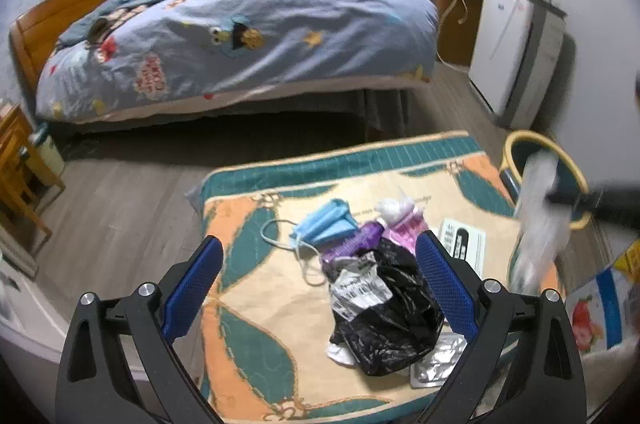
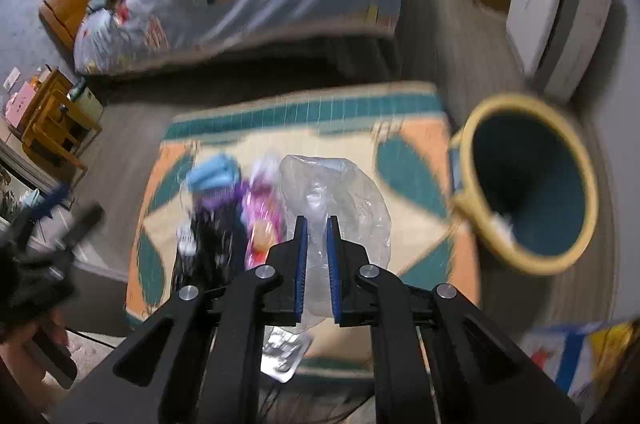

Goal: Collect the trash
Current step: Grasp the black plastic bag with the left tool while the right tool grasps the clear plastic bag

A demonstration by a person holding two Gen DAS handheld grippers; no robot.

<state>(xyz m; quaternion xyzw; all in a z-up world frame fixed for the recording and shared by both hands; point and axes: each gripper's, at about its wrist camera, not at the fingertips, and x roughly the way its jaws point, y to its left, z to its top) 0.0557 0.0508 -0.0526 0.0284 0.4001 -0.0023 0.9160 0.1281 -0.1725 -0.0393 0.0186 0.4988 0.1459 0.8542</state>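
Observation:
A pile of trash lies on a patterned rug (image 1: 256, 304): a black plastic bag (image 1: 396, 320), a blue face mask (image 1: 326, 224), a purple wrapper (image 1: 356, 244), a pink packet (image 1: 404, 224) and a silver blister pack (image 1: 438, 360). My left gripper (image 1: 320, 256) is open above the black bag. My right gripper (image 2: 317, 224) is shut on a clear plastic bag (image 2: 340, 192) and holds it above the rug, left of a yellow-rimmed bin (image 2: 532, 184). The clear bag (image 1: 538, 224) and the bin (image 1: 520, 152) also show blurred in the left wrist view.
A bed with a blue cartoon duvet (image 1: 240, 36) stands behind the rug. A white appliance (image 1: 508, 52) is against the right wall. A wooden stand (image 1: 16, 160) is at the left. A printed leaflet (image 1: 464, 244) lies on the rug.

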